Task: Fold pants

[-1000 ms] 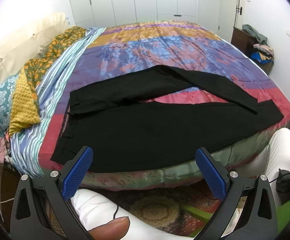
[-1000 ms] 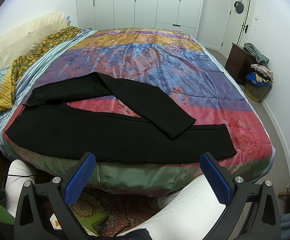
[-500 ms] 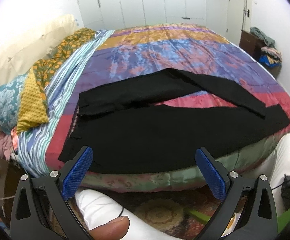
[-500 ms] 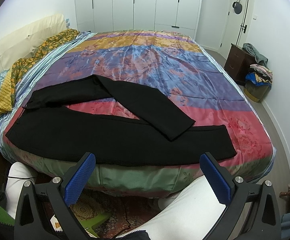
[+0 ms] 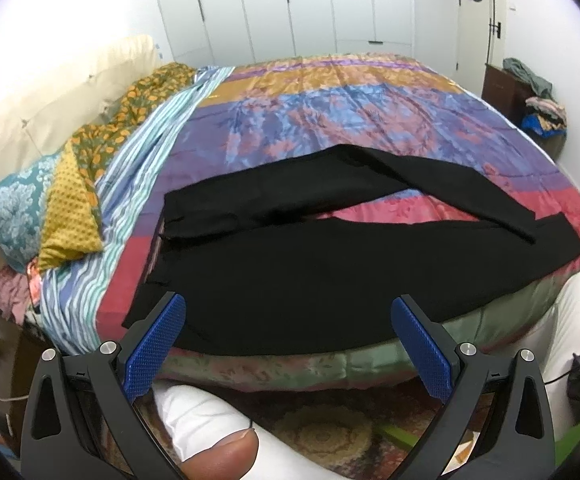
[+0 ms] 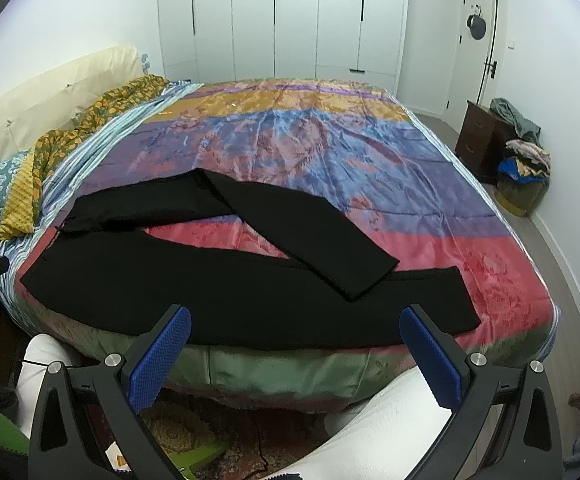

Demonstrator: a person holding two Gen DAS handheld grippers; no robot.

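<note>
Matte black pants (image 6: 218, 288) lie flat along the near edge of the glossy, striped floral bedspread (image 6: 330, 152) — one leg straight, the other angled across it. Left gripper (image 5: 288, 344) and right gripper (image 6: 294, 354) hover off the edge, blue textured fingers (image 6: 160, 360) spread wide, empty.

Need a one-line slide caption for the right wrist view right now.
Open right hand-held gripper hovers before black pants spread on a colourful bedspread, far leg angled across the near one.
</note>
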